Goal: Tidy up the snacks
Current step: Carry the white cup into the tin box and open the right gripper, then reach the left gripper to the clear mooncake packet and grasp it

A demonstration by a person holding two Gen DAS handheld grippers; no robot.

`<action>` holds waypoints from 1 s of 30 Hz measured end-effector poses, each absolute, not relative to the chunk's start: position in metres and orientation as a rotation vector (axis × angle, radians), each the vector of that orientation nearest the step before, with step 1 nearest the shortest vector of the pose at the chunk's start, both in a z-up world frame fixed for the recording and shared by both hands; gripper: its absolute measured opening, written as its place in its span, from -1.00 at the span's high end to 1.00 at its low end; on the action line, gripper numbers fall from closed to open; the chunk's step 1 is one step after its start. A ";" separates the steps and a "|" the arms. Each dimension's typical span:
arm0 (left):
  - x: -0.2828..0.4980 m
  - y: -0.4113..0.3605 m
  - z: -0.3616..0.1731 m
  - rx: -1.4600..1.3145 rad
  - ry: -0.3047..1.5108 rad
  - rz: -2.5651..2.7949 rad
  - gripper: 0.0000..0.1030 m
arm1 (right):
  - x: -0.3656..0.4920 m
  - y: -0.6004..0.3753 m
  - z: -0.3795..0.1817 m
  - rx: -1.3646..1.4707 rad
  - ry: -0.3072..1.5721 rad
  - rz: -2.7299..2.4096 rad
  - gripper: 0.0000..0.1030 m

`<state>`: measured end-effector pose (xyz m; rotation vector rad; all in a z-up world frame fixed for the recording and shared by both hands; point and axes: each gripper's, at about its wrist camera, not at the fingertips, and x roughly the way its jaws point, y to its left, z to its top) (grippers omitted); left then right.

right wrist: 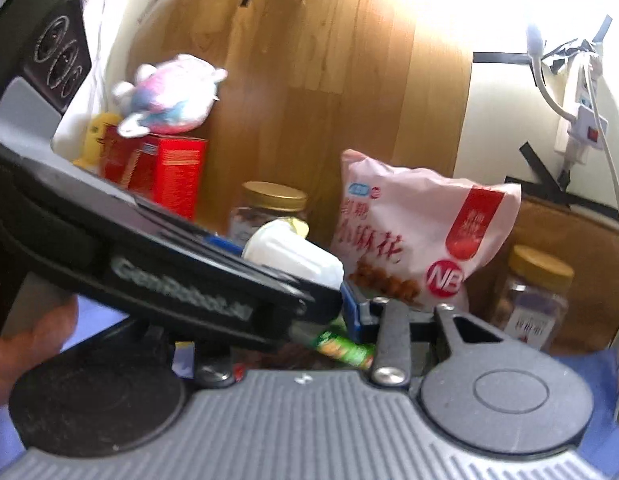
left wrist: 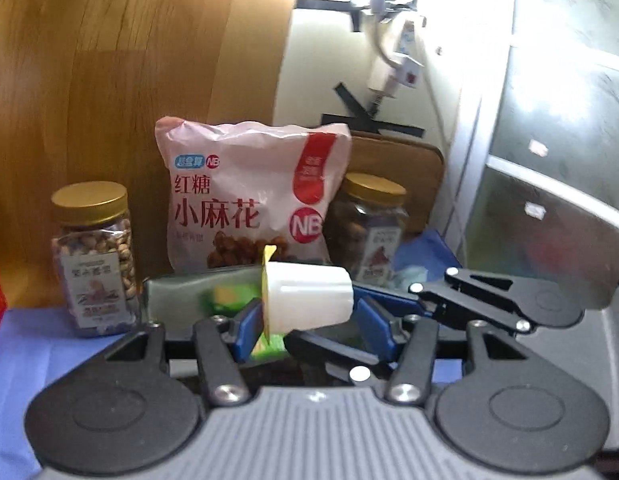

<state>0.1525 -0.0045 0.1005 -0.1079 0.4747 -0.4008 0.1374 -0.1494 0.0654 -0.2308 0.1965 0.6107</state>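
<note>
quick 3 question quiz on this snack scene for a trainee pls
1. True or false: the white cup between the pads of the left gripper stands upright.
2. In the left wrist view, what stands right behind the cup? A) pink snack bag B) red box C) plush toy
3. How many gold-lidded jars flank that bag?

Key:
1. False: it lies on its side, with the yellow lid end towards the left.
2. A
3. Two, one on each side of the bag.
</note>
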 end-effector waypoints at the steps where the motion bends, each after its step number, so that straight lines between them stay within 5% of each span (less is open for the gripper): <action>1: 0.164 -0.003 0.099 -0.125 0.485 -0.397 0.00 | 0.145 -0.148 0.065 -0.230 0.205 0.602 0.18; 8: 0.208 -0.004 0.073 -0.135 0.551 -0.353 0.01 | 0.192 -0.138 0.046 -0.234 0.292 0.564 0.18; 10: 0.214 -0.007 0.067 -0.119 0.565 -0.318 -0.26 | 0.196 -0.135 0.041 -0.248 0.302 0.543 0.10; 12: 0.214 -0.007 0.064 -0.117 0.566 -0.286 -0.53 | 0.194 -0.133 0.038 -0.256 0.302 0.526 -0.24; 14: 0.210 -0.006 0.065 -0.113 0.555 -0.285 -0.58 | 0.189 -0.134 0.039 -0.255 0.278 0.515 -0.34; 22: 0.132 0.072 0.086 -0.251 0.470 -0.318 -0.62 | 0.128 -0.155 0.052 -0.110 0.280 0.625 -0.30; 26: 0.090 0.124 0.064 -0.296 0.540 -0.206 -0.60 | 0.085 -0.151 0.038 -0.078 0.338 0.740 -0.04; 30: 0.060 0.151 0.035 -0.370 0.605 -0.149 -0.60 | 0.066 -0.120 0.028 -0.149 0.367 0.818 -0.04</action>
